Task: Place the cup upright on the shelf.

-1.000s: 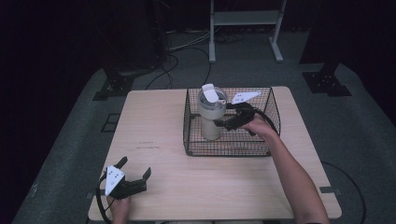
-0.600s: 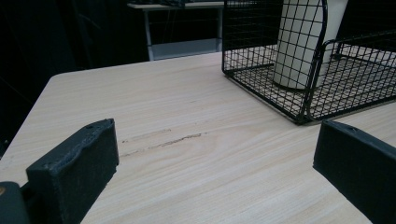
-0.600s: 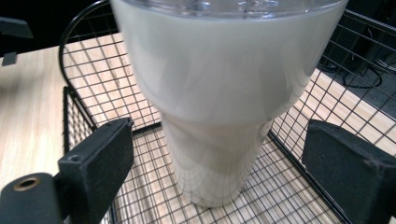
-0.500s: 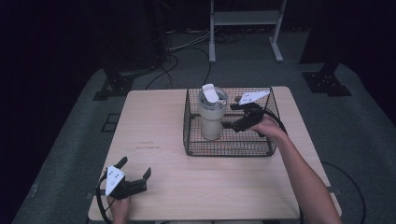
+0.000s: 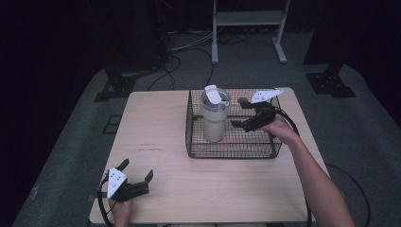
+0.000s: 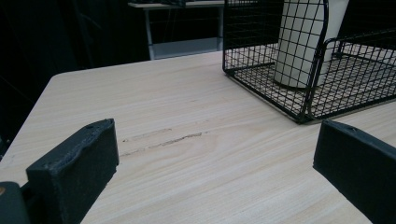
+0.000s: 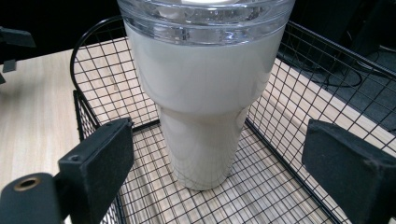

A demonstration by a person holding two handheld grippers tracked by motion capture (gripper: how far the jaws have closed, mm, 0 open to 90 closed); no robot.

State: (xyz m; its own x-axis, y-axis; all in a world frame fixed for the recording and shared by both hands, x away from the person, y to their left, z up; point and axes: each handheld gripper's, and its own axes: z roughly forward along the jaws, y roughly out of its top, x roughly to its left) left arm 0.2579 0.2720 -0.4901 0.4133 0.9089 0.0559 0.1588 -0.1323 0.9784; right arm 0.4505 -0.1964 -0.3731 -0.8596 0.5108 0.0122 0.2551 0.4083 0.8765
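A white tumbler point(image 5: 214, 117) with a clear lid stands upright in the left part of a black wire basket point(image 5: 191, 142). My right gripper point(image 5: 239, 113) is open over the basket, a short way right of the tumbler, with nothing held. In the right gripper view the tumbler point(image 7: 203, 98) rises between the two spread jaws of the right gripper point(image 7: 229, 158), apart from both. At the table's near left corner my left gripper point(image 5: 137, 171) rests open and empty. The left gripper view shows the left gripper point(image 6: 215, 163), with the basket point(image 6: 306, 100) and the tumbler point(image 6: 303, 42) farther off.
The wooden table point(image 5: 161, 123) has a dark scratch point(image 6: 163, 140) on its left half. A white metal stand point(image 5: 246, 28) and cables lie on the floor beyond the table. The person's right forearm point(image 5: 314, 179) crosses the table's right side.
My right gripper has drawn back to the right, away from the tumbler, with its jaws open. The tumbler stays upright in the basket. The left gripper has not moved.
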